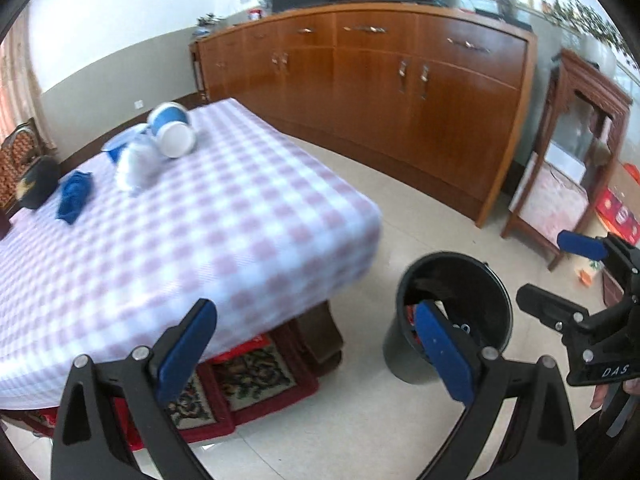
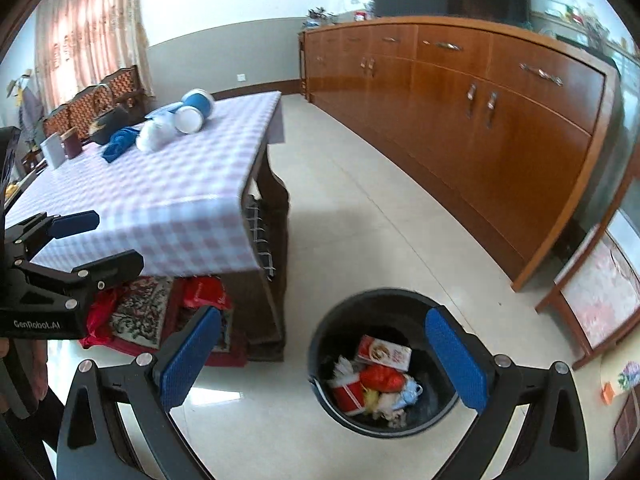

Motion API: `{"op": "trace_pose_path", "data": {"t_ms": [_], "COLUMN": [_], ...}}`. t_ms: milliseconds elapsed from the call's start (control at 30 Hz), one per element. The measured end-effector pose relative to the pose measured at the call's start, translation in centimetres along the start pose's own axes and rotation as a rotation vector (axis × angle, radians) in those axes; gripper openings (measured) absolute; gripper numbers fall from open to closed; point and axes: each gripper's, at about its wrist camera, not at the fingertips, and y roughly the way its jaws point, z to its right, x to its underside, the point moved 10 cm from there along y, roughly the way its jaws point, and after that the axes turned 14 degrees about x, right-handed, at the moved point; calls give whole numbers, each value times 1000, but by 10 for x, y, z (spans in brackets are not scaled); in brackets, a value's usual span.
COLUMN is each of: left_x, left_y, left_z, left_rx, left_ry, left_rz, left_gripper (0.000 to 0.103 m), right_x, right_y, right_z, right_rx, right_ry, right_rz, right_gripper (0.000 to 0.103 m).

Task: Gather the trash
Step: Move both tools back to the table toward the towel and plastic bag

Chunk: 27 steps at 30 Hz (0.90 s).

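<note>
The left gripper (image 1: 316, 344) is wide open at the bottom of its view, and there is nothing between its blue pads (image 1: 186, 350). The right gripper (image 2: 324, 356) is wide open too, and it holds nothing.

The black bin (image 2: 384, 364) stands on the pale floor (image 2: 352, 208), low and a bit right of the middle in the right view. It sits between the right gripper's two fingers in the picture, but they are above it and do not touch it. Inside the bin is trash (image 2: 374, 380): a red and white box, a red bag, a red cup and some white and yellow bits. In the left view the bin (image 1: 452, 312) is at the lower right, partly behind the right-hand pad.

The table (image 2: 160, 184) fills the left side of both views. It has a pink and white check cloth. Near its far end, in the upper left, lie a blue and white tub (image 2: 196, 114) on its side, a white bag (image 2: 154, 134) just beside it, and a blue cloth (image 2: 118, 142). A dark cap (image 2: 110, 124) lies behind them. A red patterned rug (image 2: 140, 312) shows under the table.

A long brown cabinet (image 2: 480, 120) runs along the upper right.
</note>
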Motion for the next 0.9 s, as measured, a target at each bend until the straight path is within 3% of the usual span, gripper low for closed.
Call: {"op": "trace_pose_path", "data": {"t_ms": [633, 800, 900], "left_x": [-5, -7, -12], "left_y": [-82, -88, -90], "left_z": [-151, -190, -212], "left_rx": [-207, -207, -229], "left_ry": [-143, -191, -197], "left_rz": [132, 145, 151], "left_gripper": [100, 100, 94], "right_x": [-99, -128, -143], "right_y": [0, 5, 17], "right_z": [-121, -148, -167], "right_rx": [-69, -76, -97], "right_ry": [-56, -41, -59], "right_rz": [151, 188, 150], "right_gripper": [103, 103, 103]}}
